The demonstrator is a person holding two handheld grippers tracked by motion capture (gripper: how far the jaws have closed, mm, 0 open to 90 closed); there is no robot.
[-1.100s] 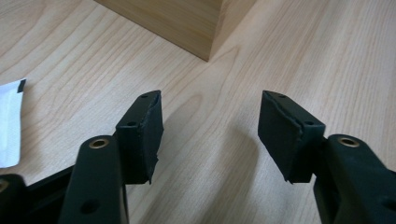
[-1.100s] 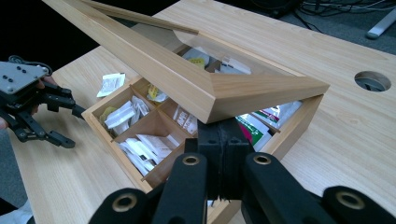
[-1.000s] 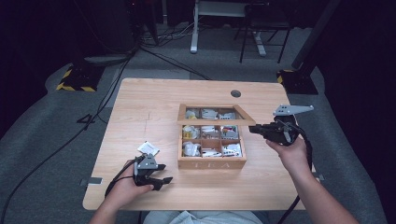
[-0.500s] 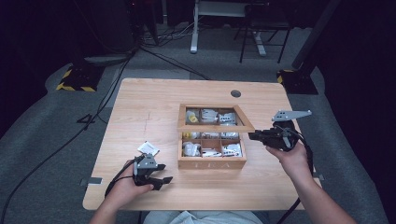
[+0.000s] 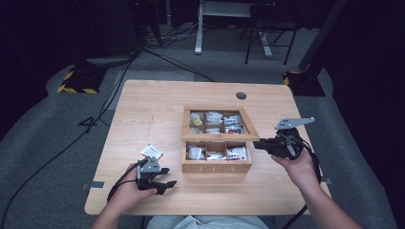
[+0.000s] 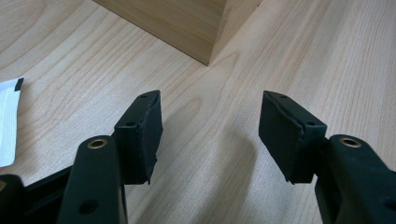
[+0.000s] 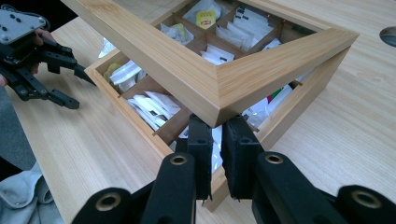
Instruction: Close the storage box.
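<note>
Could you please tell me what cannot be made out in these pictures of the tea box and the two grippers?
- Right gripper: in the right gripper view, the lid corner hides its jaw tips, so contact is unclear.
- Sachets in the box: print too small in the high view; the raised lid covers several in the right gripper view.
- White packet: cut off by the left edge of the left gripper view.
- Left gripper: jaws apart, nothing between them.
</note>
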